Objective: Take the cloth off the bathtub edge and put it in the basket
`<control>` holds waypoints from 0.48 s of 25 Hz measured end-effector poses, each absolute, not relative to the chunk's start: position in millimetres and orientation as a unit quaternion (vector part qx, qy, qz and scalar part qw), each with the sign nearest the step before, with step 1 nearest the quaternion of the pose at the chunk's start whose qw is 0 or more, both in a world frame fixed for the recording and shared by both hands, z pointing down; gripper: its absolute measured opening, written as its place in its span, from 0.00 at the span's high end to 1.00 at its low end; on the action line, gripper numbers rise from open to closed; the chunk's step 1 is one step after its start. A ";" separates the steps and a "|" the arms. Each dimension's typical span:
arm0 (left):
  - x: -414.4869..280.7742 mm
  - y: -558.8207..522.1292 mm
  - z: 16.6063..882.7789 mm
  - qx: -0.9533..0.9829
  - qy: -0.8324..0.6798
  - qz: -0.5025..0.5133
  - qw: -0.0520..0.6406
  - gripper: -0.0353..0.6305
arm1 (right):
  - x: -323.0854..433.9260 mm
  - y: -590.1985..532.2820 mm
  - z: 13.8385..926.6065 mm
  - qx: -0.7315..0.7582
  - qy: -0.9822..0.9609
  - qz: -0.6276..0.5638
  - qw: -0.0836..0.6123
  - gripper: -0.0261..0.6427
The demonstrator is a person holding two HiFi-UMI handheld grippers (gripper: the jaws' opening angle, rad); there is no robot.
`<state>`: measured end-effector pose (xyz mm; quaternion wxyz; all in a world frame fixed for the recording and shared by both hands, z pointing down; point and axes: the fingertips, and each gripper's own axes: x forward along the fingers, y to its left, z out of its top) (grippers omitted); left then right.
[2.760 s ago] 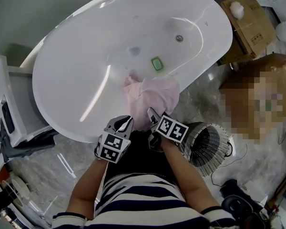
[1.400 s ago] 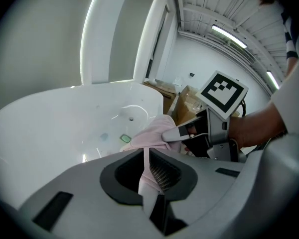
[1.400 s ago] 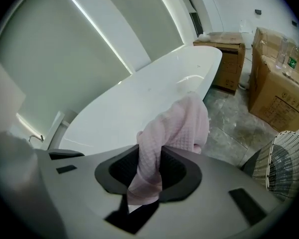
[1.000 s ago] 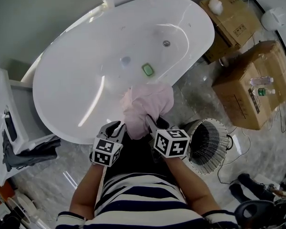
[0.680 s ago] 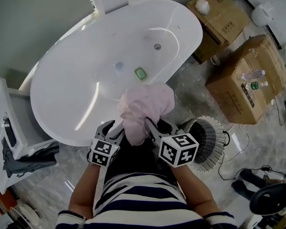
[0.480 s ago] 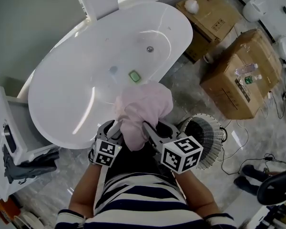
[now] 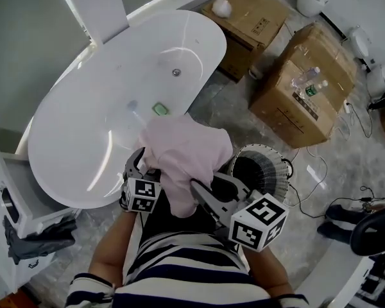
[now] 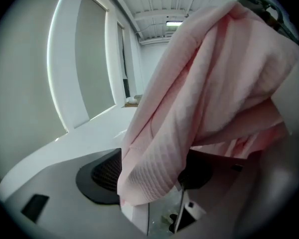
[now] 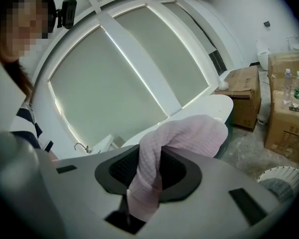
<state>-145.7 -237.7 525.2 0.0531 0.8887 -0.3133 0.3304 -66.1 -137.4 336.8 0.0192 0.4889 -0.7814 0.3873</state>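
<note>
The pink cloth hangs in the air between the white bathtub and the wire basket, off the tub's edge. My right gripper is shut on a fold of the cloth; the fold runs down between its pads. My left gripper is beside the cloth's left side and its jaws are opening. The cloth still drapes between them, but the pads stand wide and do not press on it. The basket stands on the floor to the right, below the cloth.
Two cardboard boxes stand beyond the basket, the nearer one with bottles on top. A green soap bar lies in the tub. A white cabinet is at the left. Cables trail over the marble floor.
The cloth has come up off the tub edge and shifted right toward the basket. The left jaws have let go and spread wide. The right gripper keeps its hold.
</note>
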 end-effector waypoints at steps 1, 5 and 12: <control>-137.4 -237.2 521.9 0.894 -0.306 0.325 0.048 0.49 | -63.8 -131.7 334.3 0.491 -0.782 0.384 0.018 0.78; -107.2 -230.3 506.9 0.910 -0.279 0.304 0.049 0.55 | -49.5 -111.5 326.0 0.505 -0.780 0.368 0.009 0.78; -68.3 -220.5 478.5 0.920 -0.262 0.264 0.121 0.85 | -21.9 -81.7 319.6 0.541 -0.759 0.361 -0.012 0.78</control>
